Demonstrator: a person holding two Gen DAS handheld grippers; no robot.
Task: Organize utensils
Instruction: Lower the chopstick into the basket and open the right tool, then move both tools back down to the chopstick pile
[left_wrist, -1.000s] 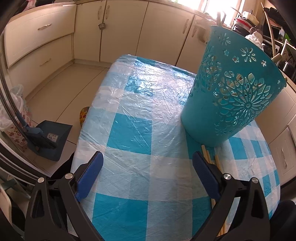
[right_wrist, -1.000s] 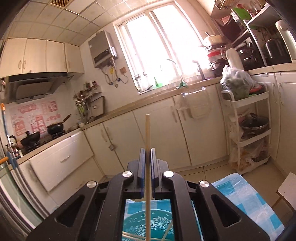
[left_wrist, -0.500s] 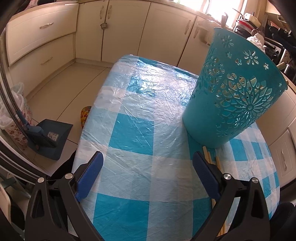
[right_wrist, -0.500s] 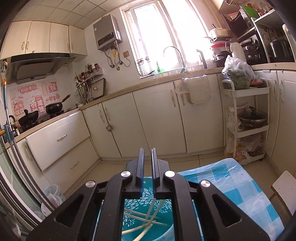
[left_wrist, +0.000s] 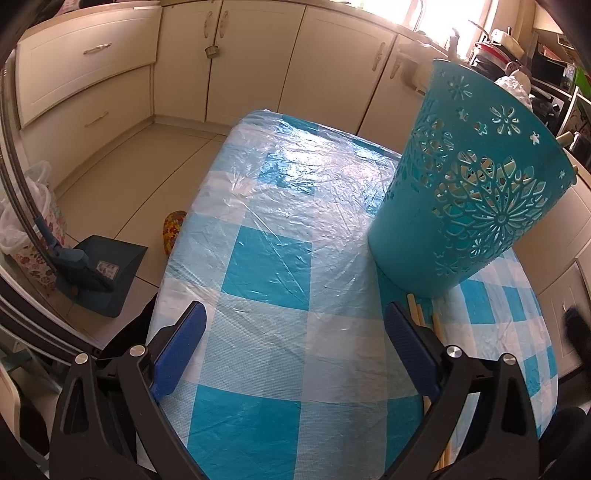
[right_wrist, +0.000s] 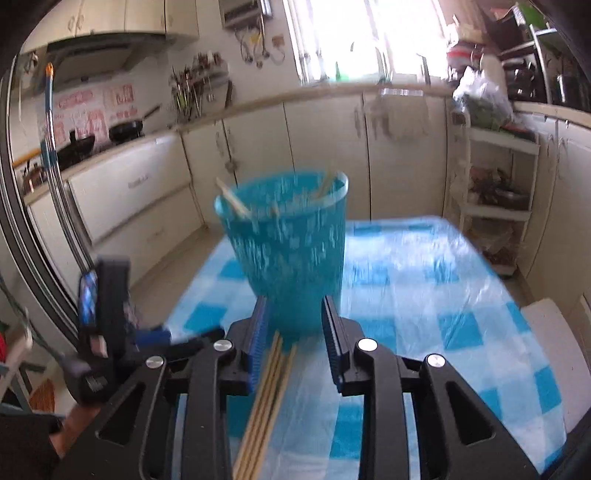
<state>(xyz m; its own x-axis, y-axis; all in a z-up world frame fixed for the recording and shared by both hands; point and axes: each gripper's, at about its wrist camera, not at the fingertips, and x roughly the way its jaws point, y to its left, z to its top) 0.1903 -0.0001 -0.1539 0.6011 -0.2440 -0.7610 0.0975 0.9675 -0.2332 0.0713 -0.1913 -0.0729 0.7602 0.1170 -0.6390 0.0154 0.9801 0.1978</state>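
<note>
1. The left gripper (left_wrist: 295, 343) hangs over the checked tablecloth (left_wrist: 266, 266) with its blue pads spread wide and nothing between them; the table edge falls away to its left
2. The right gripper (right_wrist: 293, 325) is parted too, its jaws standing either side of a loose bundle of wooden chopsticks (right_wrist: 267, 398) lying on the cloth; the pads do not appear to touch the sticks, though motion blur makes that hard to judge
3. The teal basket (right_wrist: 291, 251) with cut-out flower patterns stands upright on the table just beyond the right gripper; in the left wrist view it rises at the right of the frame
4. Several chopsticks lean inside the basket, their tips poking above the rim (right_wrist: 236, 203); blur keeps the count uncertain
5. In the left wrist view the table bundle is mostly hidden behind the right-hand finger, with only short ends showing below the basket base
6. The near ends of the sticks run out of the bottom of the right wrist view
7. A dustpan (left_wrist: 99, 277) sits on the floor left of the table
</note>
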